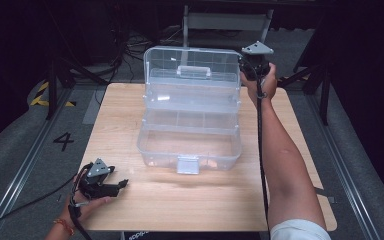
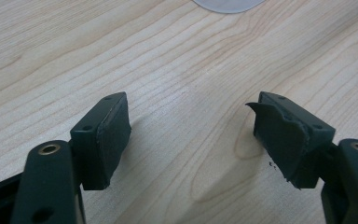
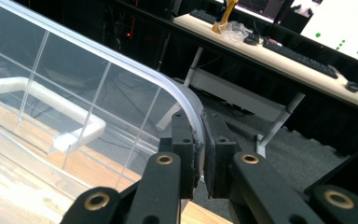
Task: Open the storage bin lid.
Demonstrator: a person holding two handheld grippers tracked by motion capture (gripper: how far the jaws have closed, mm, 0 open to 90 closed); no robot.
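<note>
The clear box (image 1: 190, 137) stands open mid-desk (image 1: 130, 210). The right gripper (image 3: 201, 154) has its jaws clenched on the raised lid (image 3: 121, 60) at its corner rim. The left gripper (image 2: 191, 135) rests released on bare wood; the box's inside is hard to read through glare.

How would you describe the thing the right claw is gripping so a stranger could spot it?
On the pale wooden table stands a clear plastic tiered storage box, open. Its raised transparent lid stands upright at the far side, pinched at a top corner by the right claw. A white carry handle sets it apart from the trays below.

Black fingers (image 2: 103, 135) (brass screws), white sleeve (image 1: 300, 231), red bracelet (image 1: 63, 226).
</note>
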